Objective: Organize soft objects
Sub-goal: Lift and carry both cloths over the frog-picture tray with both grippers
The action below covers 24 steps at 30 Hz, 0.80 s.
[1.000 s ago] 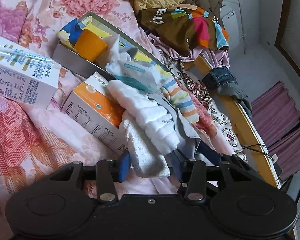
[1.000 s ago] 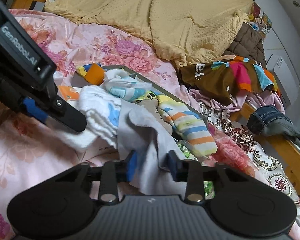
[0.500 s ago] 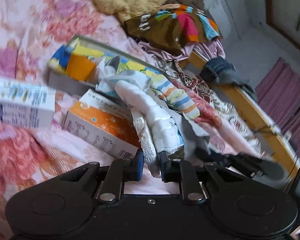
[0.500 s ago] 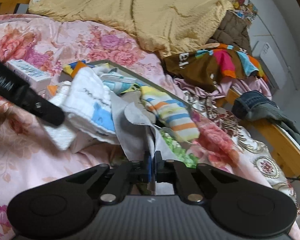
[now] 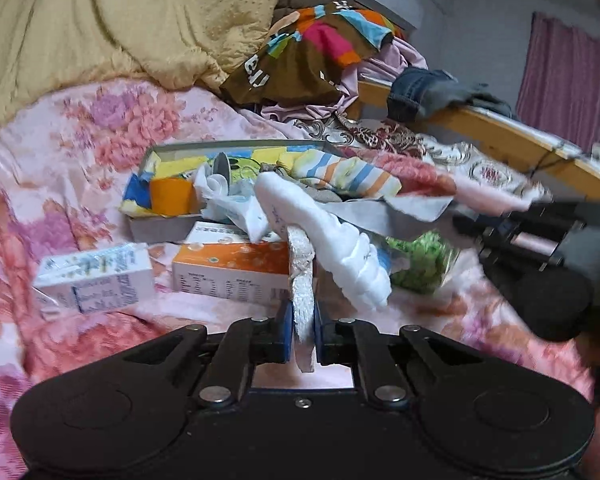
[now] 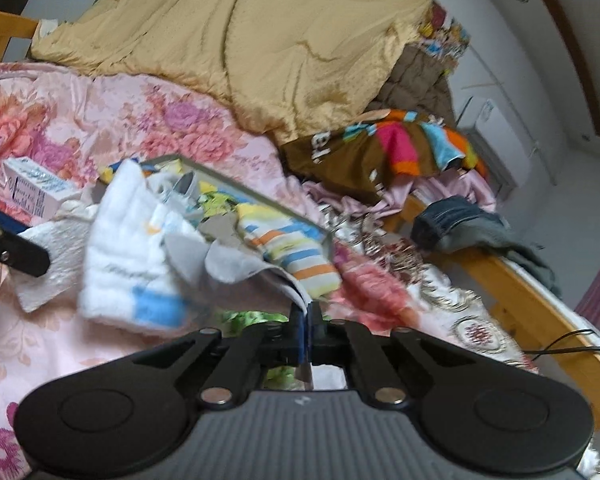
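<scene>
The left hand-held gripper is pinching the near corner of a grey-white cloth, the textured edge standing upright between its blue pads. The right hand-held gripper has its jaws pressed together on a thin edge of the same cloth, as far as I can judge from how the fabric runs between the two views. From the left wrist view the right tool shows as a blurred dark shape at the right edge, so the two grips sit side by side with the cloth spanning between them.

A folded white towel with a blue patch lies on top of this cloth, sloping down toward the left grip. Behind it a shallow tray on the floral bedspread holds a striped sock, an orange cup and other bits. Two cartons lie just in front of the tray.

The relation that matters: the cloth's long axis runs from one grip to the other, across both cameras, and its bulk lies ahead of both tools, under the towel. Neither hand is clearly nearer; pulling the corners apart and toward the person would likely tip the towel off, probably toward the left side.
</scene>
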Tool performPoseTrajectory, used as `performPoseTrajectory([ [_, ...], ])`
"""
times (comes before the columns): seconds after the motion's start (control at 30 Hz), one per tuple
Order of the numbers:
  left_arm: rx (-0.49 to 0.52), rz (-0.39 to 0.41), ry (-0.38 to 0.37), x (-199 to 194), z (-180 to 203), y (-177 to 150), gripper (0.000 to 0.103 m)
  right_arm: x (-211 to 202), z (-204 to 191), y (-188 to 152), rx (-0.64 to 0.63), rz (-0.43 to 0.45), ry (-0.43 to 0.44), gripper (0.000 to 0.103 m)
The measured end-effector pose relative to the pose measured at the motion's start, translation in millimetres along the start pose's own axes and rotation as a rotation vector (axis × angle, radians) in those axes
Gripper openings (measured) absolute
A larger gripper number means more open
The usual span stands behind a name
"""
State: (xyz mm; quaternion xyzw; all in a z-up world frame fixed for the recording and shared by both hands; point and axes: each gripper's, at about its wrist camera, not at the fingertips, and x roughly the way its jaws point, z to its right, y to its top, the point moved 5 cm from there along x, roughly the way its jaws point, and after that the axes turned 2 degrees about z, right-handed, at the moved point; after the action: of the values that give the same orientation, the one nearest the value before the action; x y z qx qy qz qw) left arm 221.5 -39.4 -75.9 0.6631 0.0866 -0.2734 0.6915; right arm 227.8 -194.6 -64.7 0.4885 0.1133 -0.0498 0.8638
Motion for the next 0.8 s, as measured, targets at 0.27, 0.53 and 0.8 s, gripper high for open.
performPoseTrajectory([
  [0.27,0.108,0.061,0.071,-27.5,8.7,1.2,0.011,-14.5,30.0,-0.3,0.113,0.028,-0.072,0.001],
  [0.53,0.051,0.103,0.058,-38.6,6.6,5.6,0.011,-30.2,35.6,8.6,0.142,0.122,-0.042,0.002],
  [0.8,-0.056,0.159,0.028,-41.8,-4.8,18.8,0.011,-31.3,28.9,15.7,0.175,0.124,0.030,0.002],
])
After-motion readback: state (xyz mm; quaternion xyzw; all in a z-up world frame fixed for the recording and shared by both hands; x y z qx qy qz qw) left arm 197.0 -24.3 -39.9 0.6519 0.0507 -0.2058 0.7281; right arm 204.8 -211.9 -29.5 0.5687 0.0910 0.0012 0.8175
